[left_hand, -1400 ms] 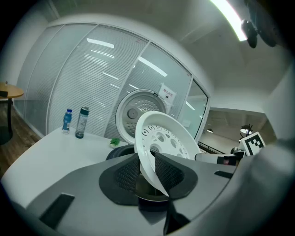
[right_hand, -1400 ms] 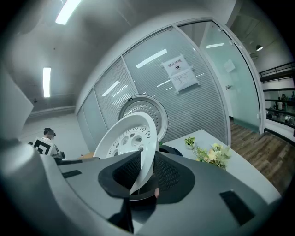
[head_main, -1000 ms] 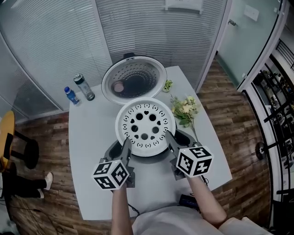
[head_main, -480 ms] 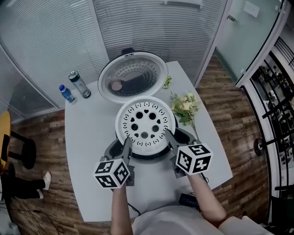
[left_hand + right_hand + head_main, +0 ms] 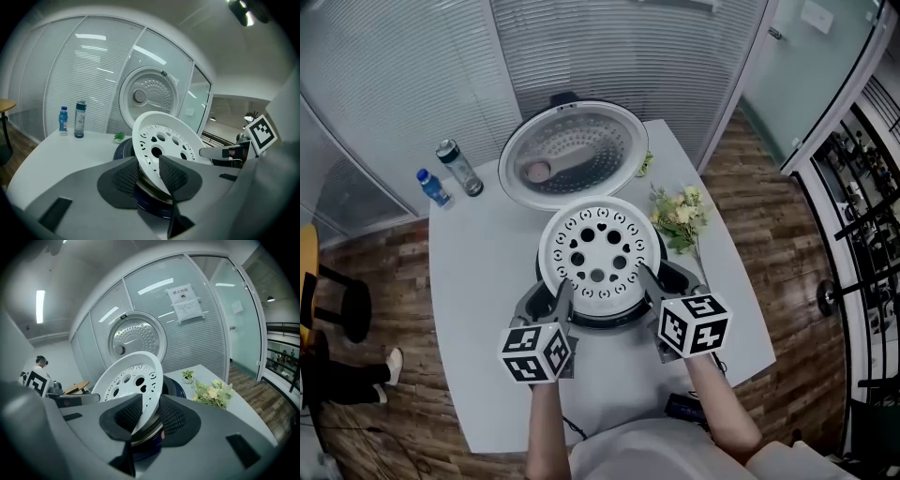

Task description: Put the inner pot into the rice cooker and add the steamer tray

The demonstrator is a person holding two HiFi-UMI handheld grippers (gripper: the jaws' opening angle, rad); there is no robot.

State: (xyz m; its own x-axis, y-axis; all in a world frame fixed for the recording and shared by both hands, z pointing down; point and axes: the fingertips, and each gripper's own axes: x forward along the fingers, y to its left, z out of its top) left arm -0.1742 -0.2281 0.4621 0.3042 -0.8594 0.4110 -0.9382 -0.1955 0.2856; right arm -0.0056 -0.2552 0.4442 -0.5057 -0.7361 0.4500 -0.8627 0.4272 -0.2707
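The white steamer tray [image 5: 600,253] with its round holes lies over the mouth of the dark rice cooker [image 5: 677,277], whose lid [image 5: 572,155] stands open behind it. The metal rim of the inner pot [image 5: 150,188] shows just beneath the tray. My left gripper [image 5: 562,292] pinches the tray's near-left rim [image 5: 161,143]; its jaws are opening, with the rim still between the pads. My right gripper [image 5: 643,277] is shut on the near-right rim [image 5: 129,378]. Both marker cubes hang over the table's front.
Two bottles [image 5: 459,167] [image 5: 431,187] stand at the back left of the white table [image 5: 478,281]. A bunch of flowers [image 5: 680,216] lies right of the cooker and a small green plant [image 5: 644,165] sits beside the lid. A dark object [image 5: 684,409] lies at the near edge.
Both grippers and the tray have sunk a little towards the cooker's mouth. The tray keeps its place between the two grippers.
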